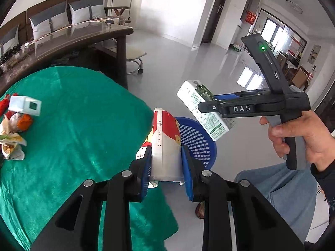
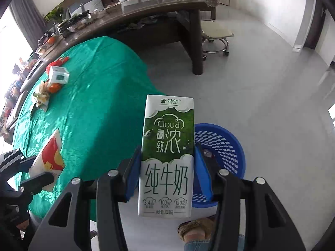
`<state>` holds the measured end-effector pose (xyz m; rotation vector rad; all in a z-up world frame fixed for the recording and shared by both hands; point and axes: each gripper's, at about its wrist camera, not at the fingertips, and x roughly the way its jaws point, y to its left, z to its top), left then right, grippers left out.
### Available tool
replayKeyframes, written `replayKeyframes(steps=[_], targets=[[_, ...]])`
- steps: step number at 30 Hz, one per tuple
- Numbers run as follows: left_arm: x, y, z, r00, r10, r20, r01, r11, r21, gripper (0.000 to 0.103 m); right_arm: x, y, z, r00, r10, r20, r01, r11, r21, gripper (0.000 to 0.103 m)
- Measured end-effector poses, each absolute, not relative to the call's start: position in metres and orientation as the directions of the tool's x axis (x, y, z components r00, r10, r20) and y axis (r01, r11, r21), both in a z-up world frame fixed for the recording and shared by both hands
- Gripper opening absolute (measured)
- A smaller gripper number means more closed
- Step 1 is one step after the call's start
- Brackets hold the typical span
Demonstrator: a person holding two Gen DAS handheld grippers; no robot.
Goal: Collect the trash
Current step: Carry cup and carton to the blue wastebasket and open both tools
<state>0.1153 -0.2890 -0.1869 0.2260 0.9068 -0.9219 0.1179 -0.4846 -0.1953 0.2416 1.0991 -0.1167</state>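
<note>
My left gripper [image 1: 166, 165] is shut on a crushed red-and-white paper cup [image 1: 165, 140], held past the edge of the green-covered table [image 1: 83, 125] and in front of a blue perforated bin [image 1: 199, 144] on the floor. My right gripper [image 2: 167, 173] is shut on a green-and-white milk carton [image 2: 167, 156], held upright above the floor next to the blue bin [image 2: 224, 146]. The right gripper with the carton [image 1: 201, 108] also shows in the left wrist view, above the bin. The cup [image 2: 49, 159] shows in the right wrist view.
A small white box [image 1: 25, 105] and crumpled wrappers [image 1: 12, 138] lie at the table's far left. A dark wooden desk [image 1: 83, 37] and a wheeled stool [image 1: 134, 58] stand behind. The person's leg [image 1: 278, 196] and foot [image 2: 196, 228] are beside the bin.
</note>
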Motion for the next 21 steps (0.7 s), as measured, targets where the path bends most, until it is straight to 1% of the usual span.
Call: replayKeyframes(steps=[6, 12, 21], targets=[[0.118, -0.355, -0.211, 0.21, -0.603, -0.769, 0.778, 0.579, -0.242, 0.028, 0.11, -0.534, -0.22, 0.445, 0.008, -0.895, 0.268, 0.953, 0.142, 0.048], [0.128, -0.41, -0.252, 0.17, -0.598, -0.783, 0.788, 0.56, -0.257, 0.028, 0.112, -0.567, -0.252, 0.437, 0.025, -0.899, 0.308, 0.935, 0.176, 0.048], [0.151, -0.458, -0.303, 0.142, -0.552, -0.822, 0.779, 0.575, -0.251, 0.029, 0.116, -0.596, -0.277, 0.436, 0.058, -0.898, 0.35, 0.908, 0.229, 0.048]])
